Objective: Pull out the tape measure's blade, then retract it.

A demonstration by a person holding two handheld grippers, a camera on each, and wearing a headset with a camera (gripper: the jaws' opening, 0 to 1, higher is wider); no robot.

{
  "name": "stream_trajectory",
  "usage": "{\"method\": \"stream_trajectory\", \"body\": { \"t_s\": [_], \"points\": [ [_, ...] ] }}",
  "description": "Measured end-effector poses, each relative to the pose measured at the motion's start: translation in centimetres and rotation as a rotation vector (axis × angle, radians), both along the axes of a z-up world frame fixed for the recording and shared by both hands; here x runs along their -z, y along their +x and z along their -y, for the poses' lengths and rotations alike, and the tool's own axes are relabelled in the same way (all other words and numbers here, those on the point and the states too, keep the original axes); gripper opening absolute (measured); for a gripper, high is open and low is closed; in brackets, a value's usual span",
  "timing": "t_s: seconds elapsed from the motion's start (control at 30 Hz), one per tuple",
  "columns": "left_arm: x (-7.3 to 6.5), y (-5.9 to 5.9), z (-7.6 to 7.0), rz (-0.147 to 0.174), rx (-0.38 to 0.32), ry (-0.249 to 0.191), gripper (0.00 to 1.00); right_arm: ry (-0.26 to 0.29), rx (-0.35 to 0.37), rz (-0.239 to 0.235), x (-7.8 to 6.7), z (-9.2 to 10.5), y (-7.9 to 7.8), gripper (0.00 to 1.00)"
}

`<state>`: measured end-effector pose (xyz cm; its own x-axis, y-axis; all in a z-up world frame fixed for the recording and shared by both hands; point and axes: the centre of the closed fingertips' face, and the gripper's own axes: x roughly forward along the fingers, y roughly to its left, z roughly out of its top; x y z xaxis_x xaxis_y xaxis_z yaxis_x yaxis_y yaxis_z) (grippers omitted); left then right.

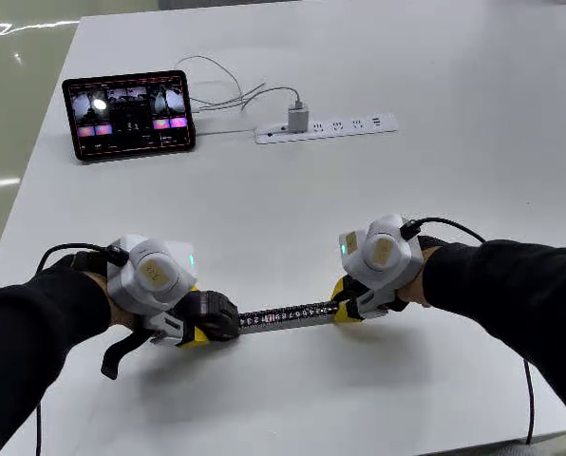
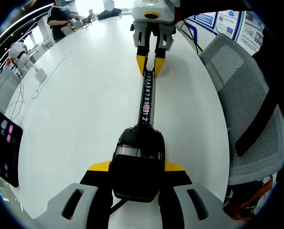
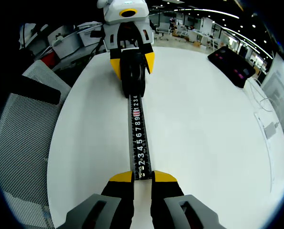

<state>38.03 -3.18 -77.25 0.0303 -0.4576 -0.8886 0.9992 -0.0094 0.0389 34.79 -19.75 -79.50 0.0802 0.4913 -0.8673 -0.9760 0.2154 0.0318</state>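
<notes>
A black tape measure case (image 1: 210,313) (image 2: 138,162) lies near the table's front edge, and my left gripper (image 1: 190,330) (image 2: 132,168) is shut on it. Its black blade (image 1: 287,314) (image 2: 147,98) (image 3: 138,140) with white numbers runs out flat along the table towards the right. My right gripper (image 1: 348,311) (image 3: 142,175) is shut on the blade's end, its yellow-tipped fingers (image 3: 121,177) pinching the hook. In the right gripper view the case (image 3: 132,71) sits at the far end between the left gripper's jaws. The numbers read up to about fourteen.
A tablet (image 1: 129,114) with a lit screen stands at the back left. A white power strip (image 1: 327,126) with a charger and cables lies behind the middle. A mesh chair (image 2: 249,114) stands by the table's edge. White tabletop (image 1: 292,209) stretches between.
</notes>
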Motion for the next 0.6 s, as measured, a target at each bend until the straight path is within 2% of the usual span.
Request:
{"method": "stream_trajectory", "body": {
  "t_s": [0.6],
  "points": [
    [-0.02,0.01,0.0,0.003,0.001,0.001,0.31,-0.012,0.007,-0.006,-0.08,0.93,-0.18,0.08]
  ]
}}
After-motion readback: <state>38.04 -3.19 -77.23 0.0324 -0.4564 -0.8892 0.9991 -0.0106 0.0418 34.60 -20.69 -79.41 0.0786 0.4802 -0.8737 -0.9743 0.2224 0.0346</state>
